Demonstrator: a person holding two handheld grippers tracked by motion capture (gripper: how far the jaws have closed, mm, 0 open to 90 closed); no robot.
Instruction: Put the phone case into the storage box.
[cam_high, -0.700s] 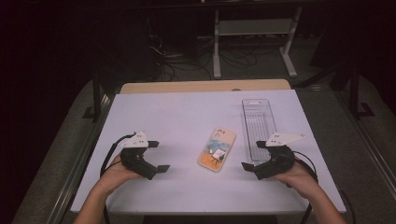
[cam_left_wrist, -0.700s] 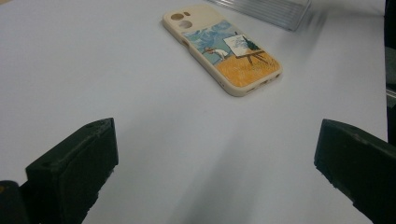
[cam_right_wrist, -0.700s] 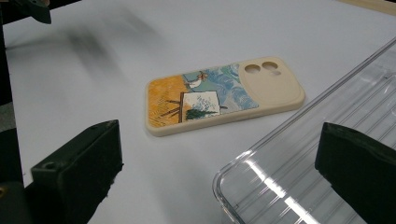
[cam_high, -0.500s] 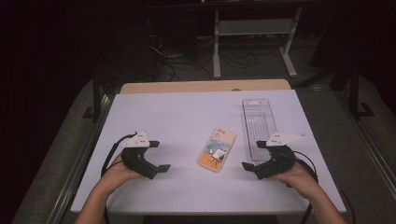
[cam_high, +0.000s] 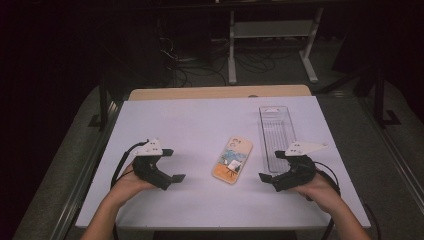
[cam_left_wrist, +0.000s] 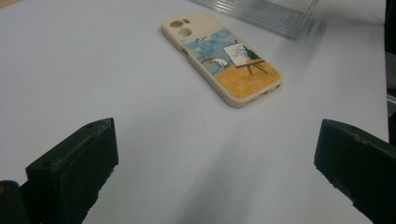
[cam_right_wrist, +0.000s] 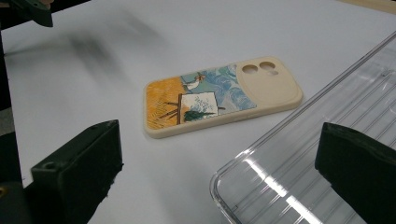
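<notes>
While tongs gape, phone case (cam_high: 232, 160) lies flat midway between them.

- No words, numbers or brand names can be read anywhere.
- The phone case (cam_left_wrist: 222, 58) has a picture on it (a painter at an easel, blue sky, orange field), but no letters.
- The clear tray (cam_right_wrist: 327, 168) has plain ridges and no label.
- The table (cam_high: 200, 125) is bare white, with no signs on it.
</notes>
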